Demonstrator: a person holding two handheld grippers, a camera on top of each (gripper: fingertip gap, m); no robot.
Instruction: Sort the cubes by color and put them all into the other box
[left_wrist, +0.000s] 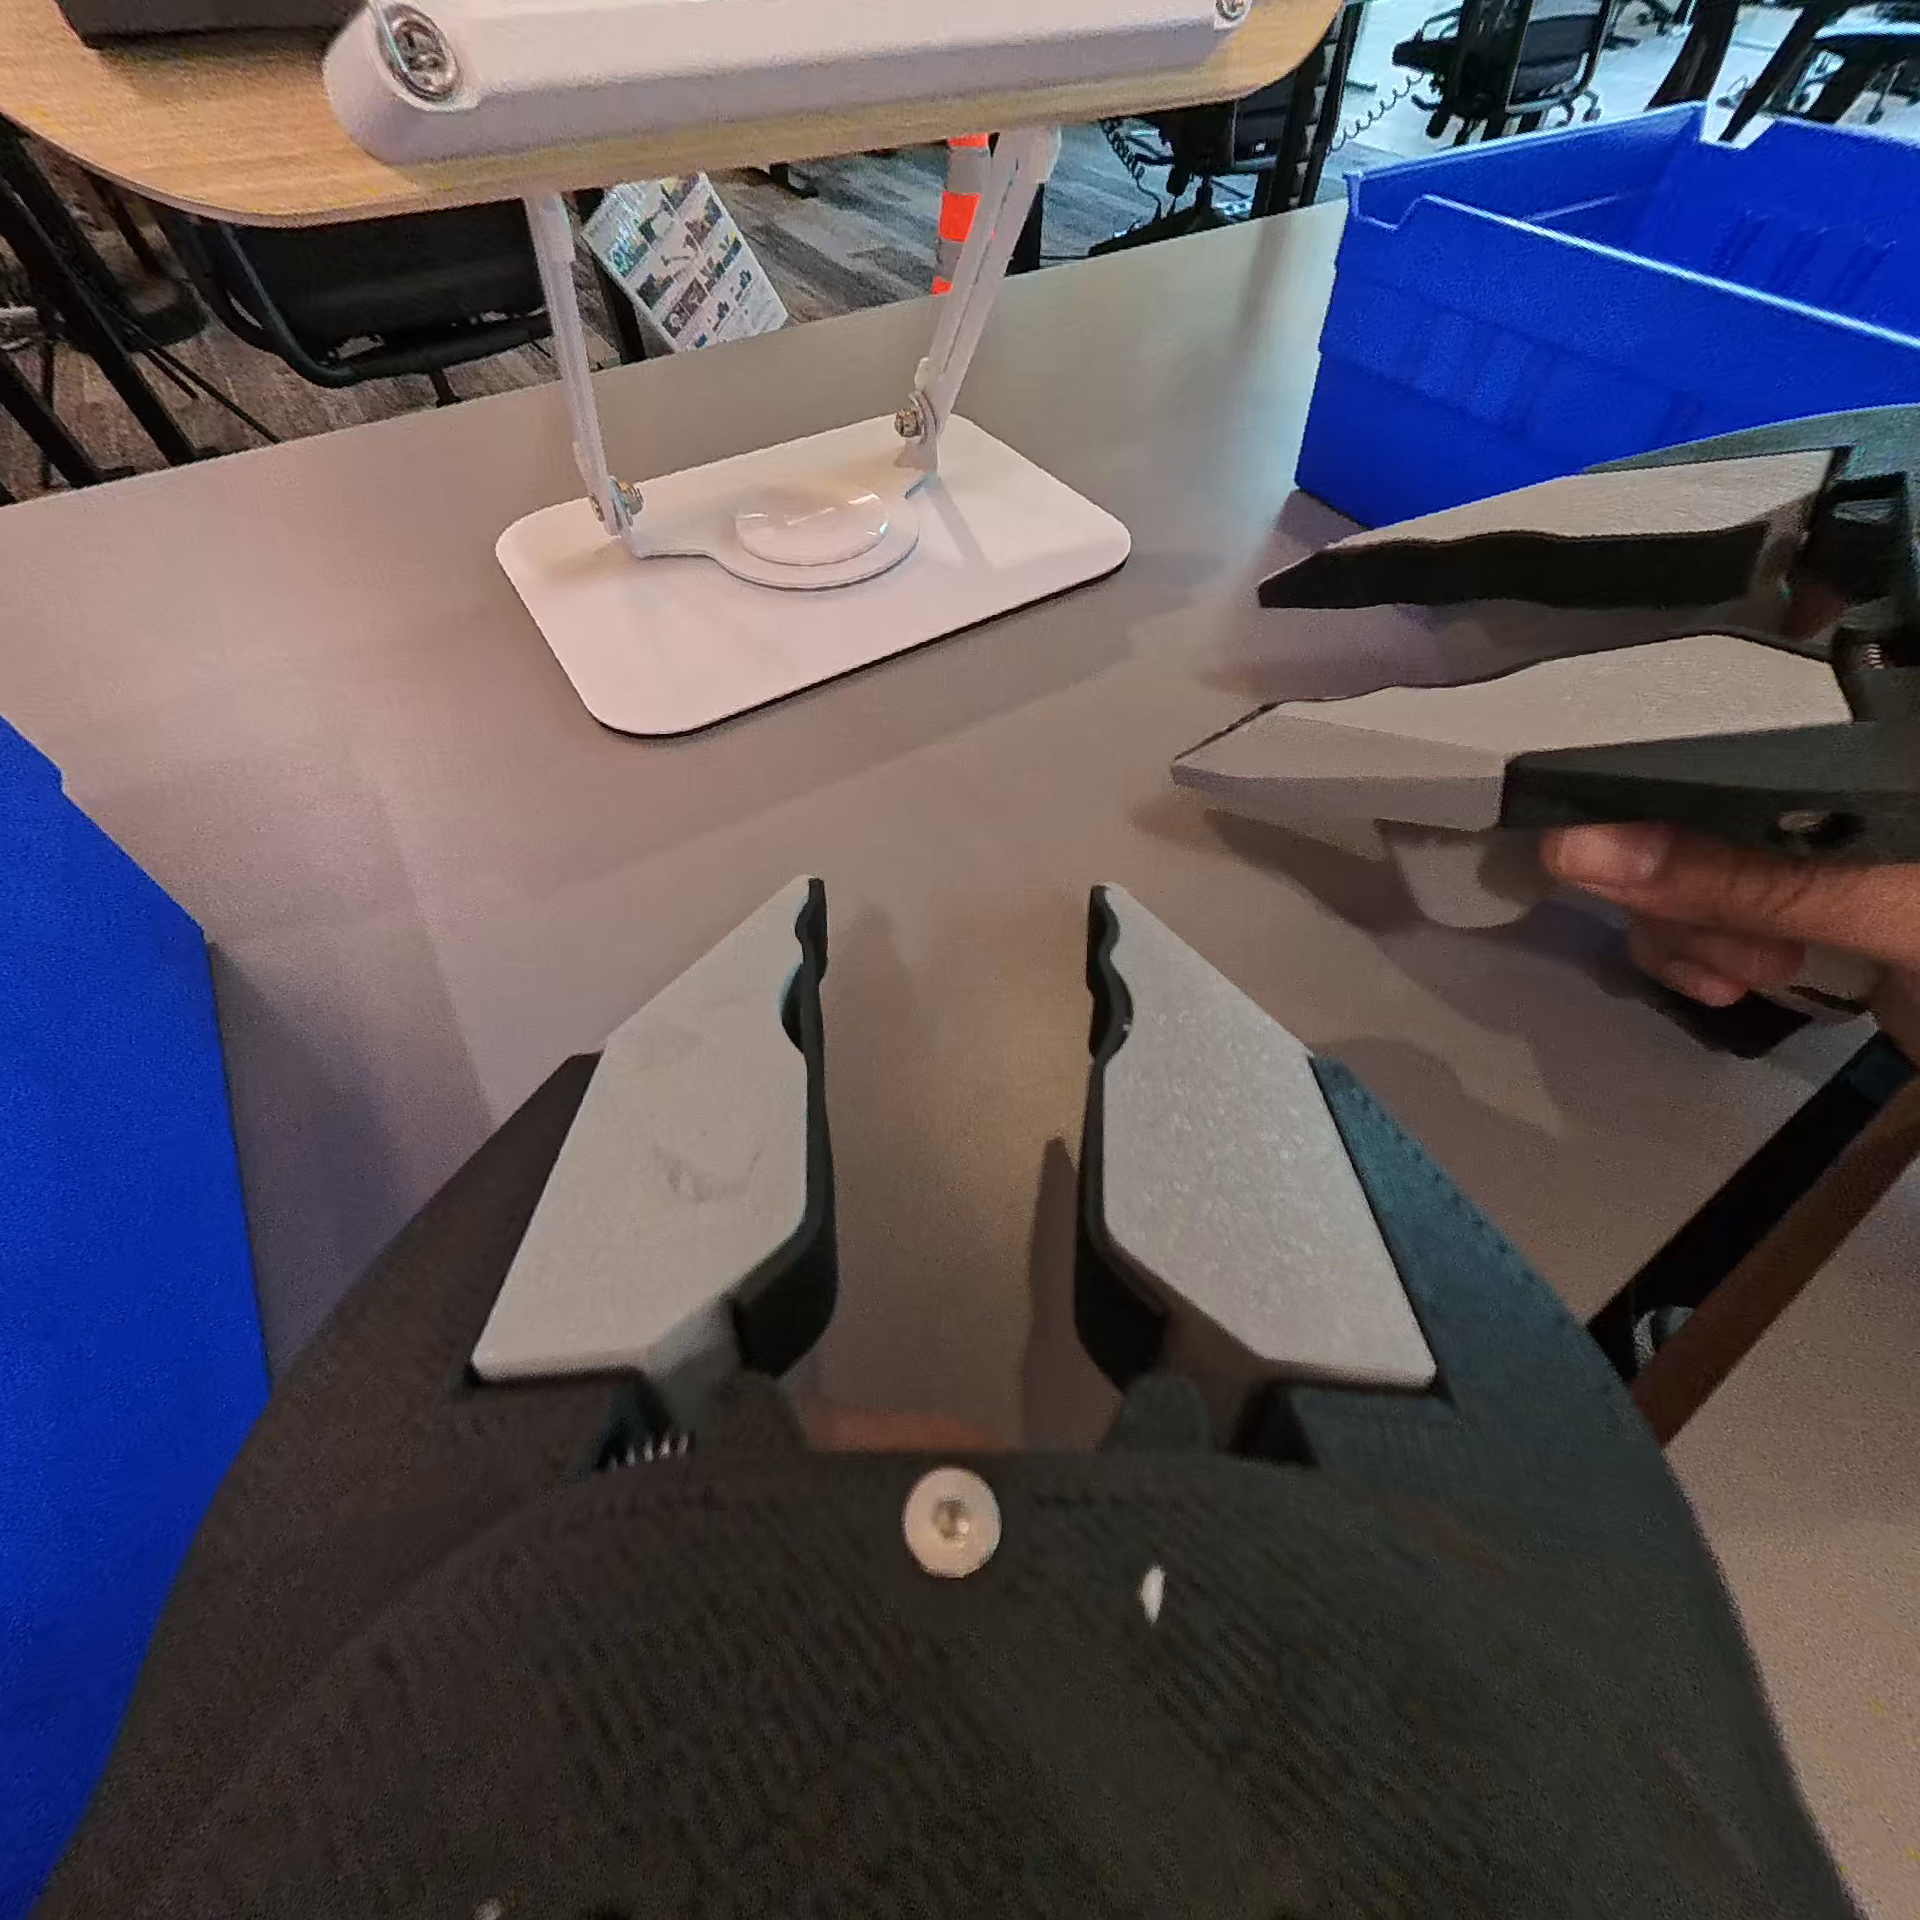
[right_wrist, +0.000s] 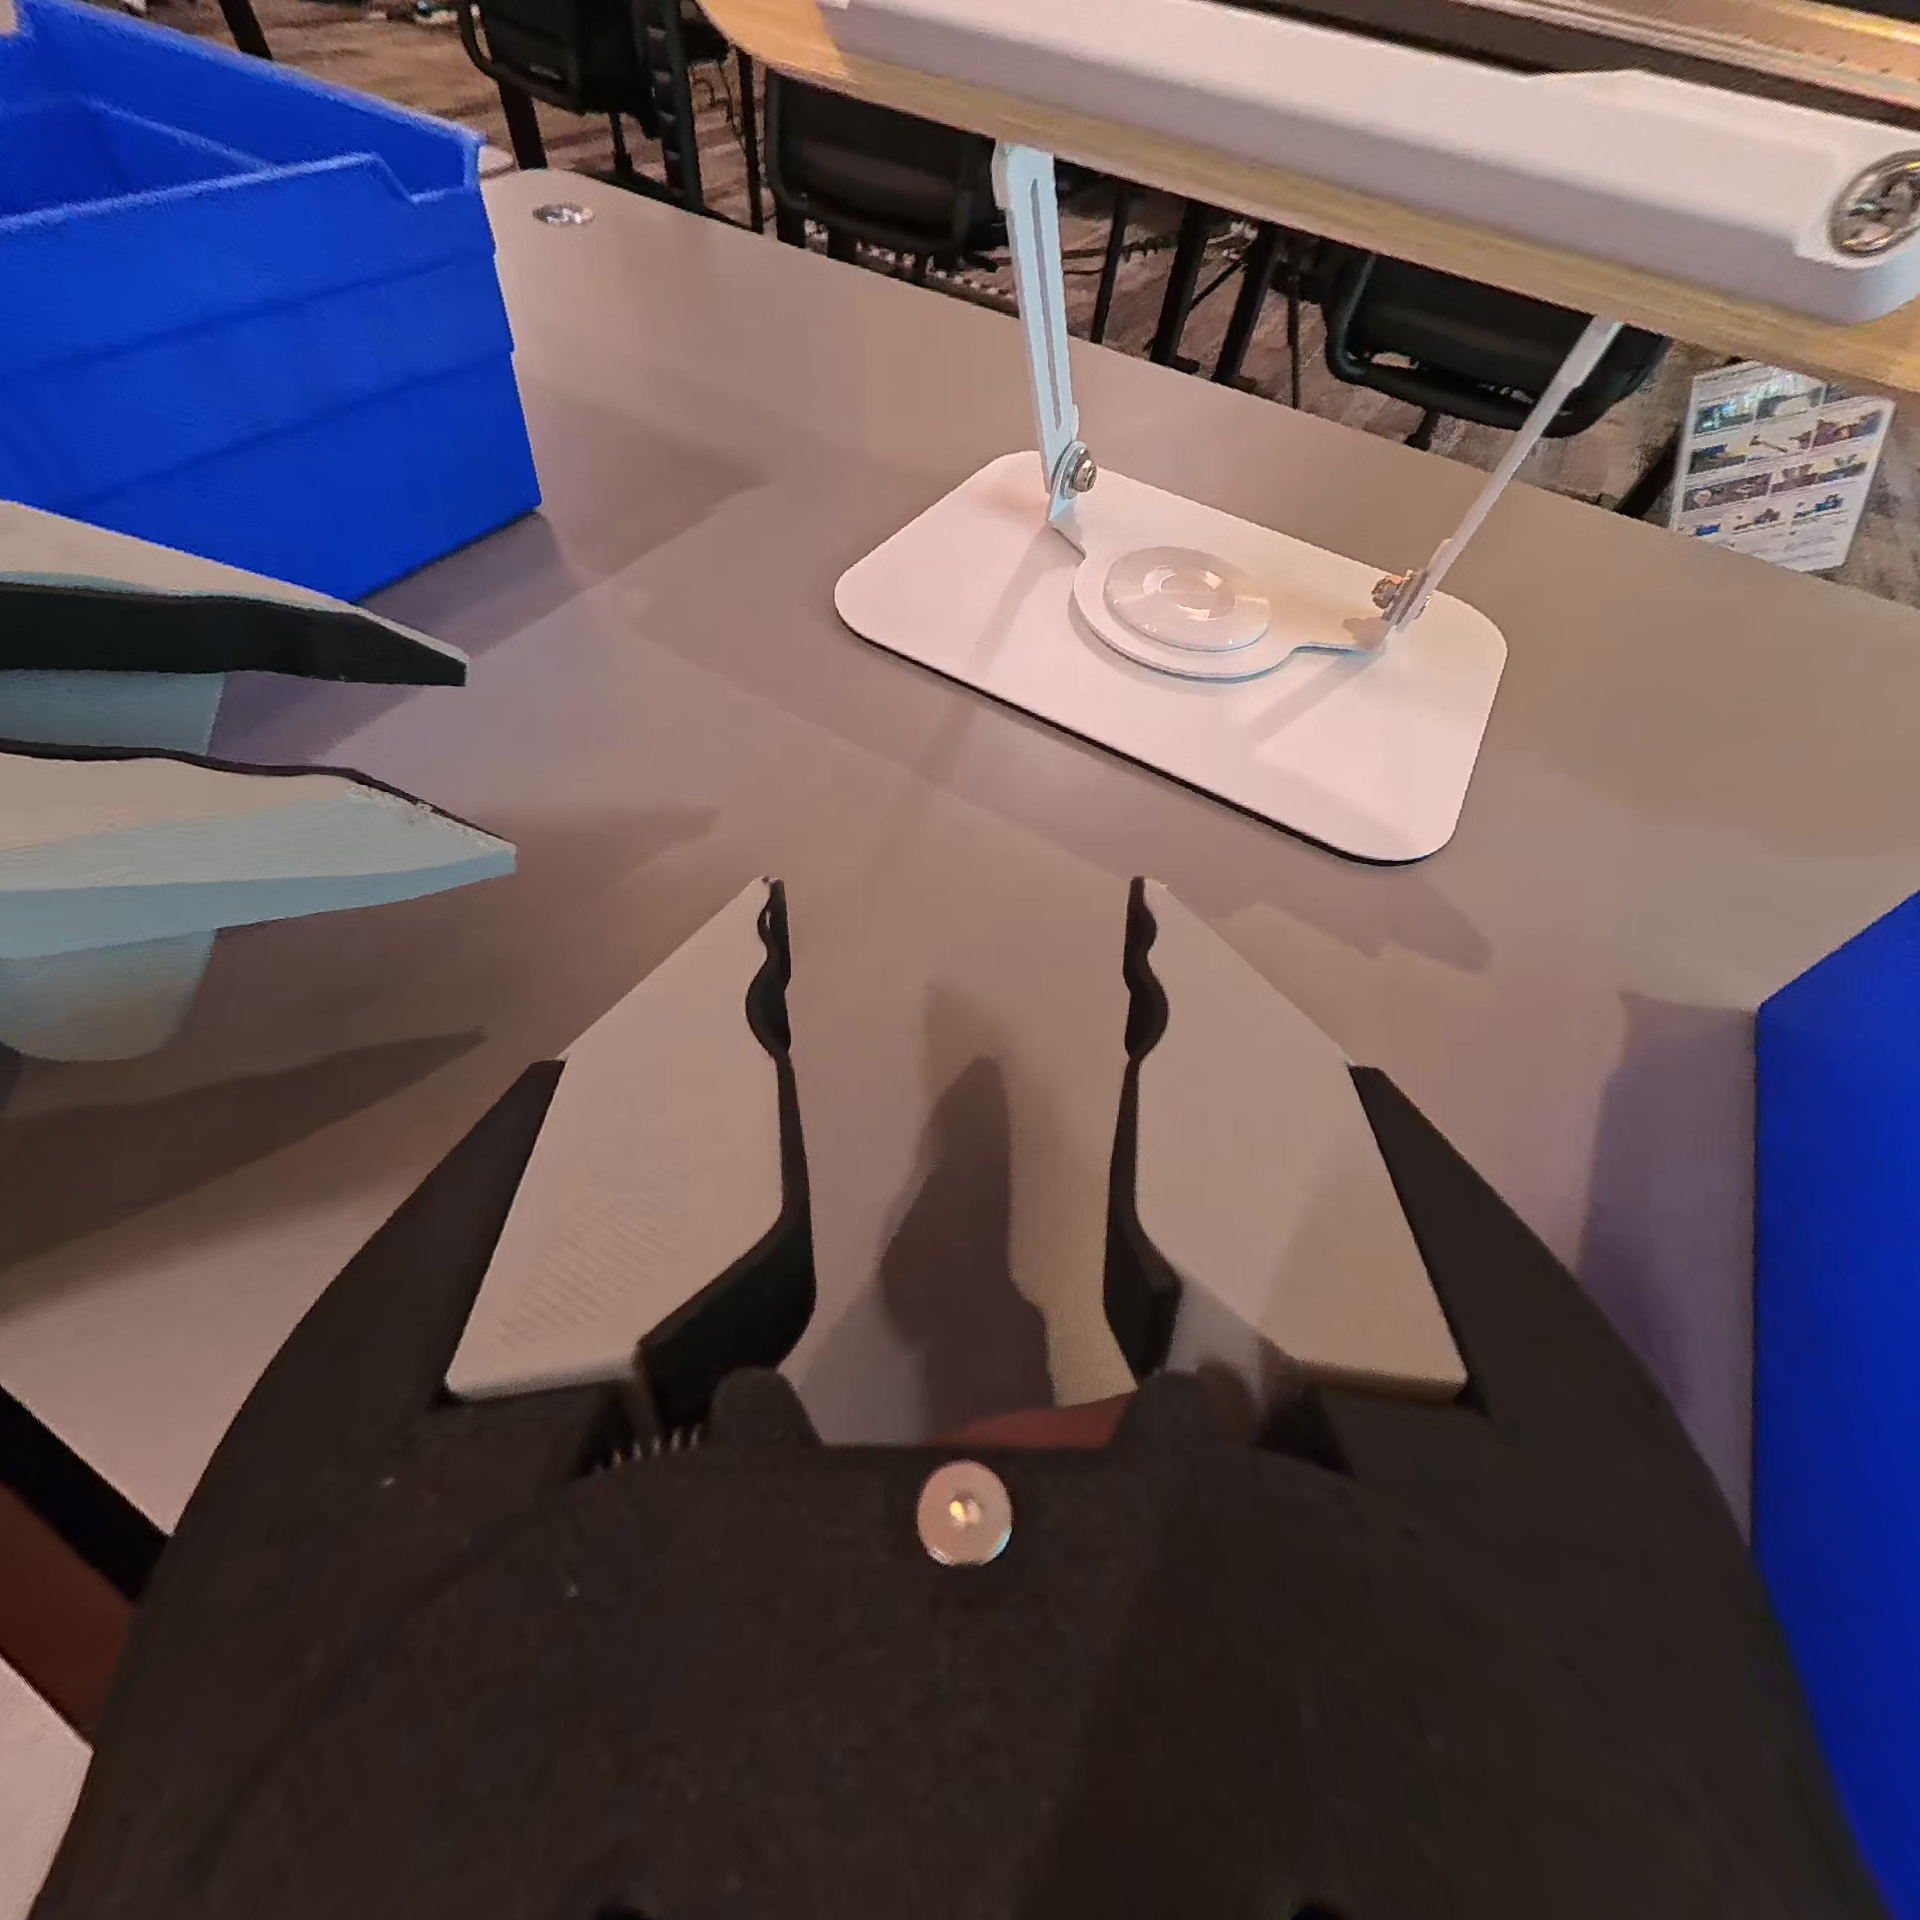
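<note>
No cubes show in either view. My left gripper (left_wrist: 956, 899) is open and empty, low over the grey table (left_wrist: 935, 790). My right gripper (right_wrist: 956, 888) is also open and empty over the table (right_wrist: 727, 644). Each shows in the other's view: the right one (left_wrist: 1216, 686) comes in from the right, held by a hand (left_wrist: 1745, 914), and the left one (right_wrist: 488, 758) comes in from the left. One blue box (left_wrist: 1558, 343) stands at the far right, with its side (right_wrist: 1839, 1247) close on the right. The other blue box (right_wrist: 239, 343) is at the far left, with its wall (left_wrist: 94, 1143) close on the left.
A white stand with a flat base (left_wrist: 810, 582) (right_wrist: 1174, 665) stands in the middle of the table ahead of both grippers. It carries a wooden shelf (left_wrist: 260, 156) overhead. Office chairs and the floor lie beyond the table's far edge.
</note>
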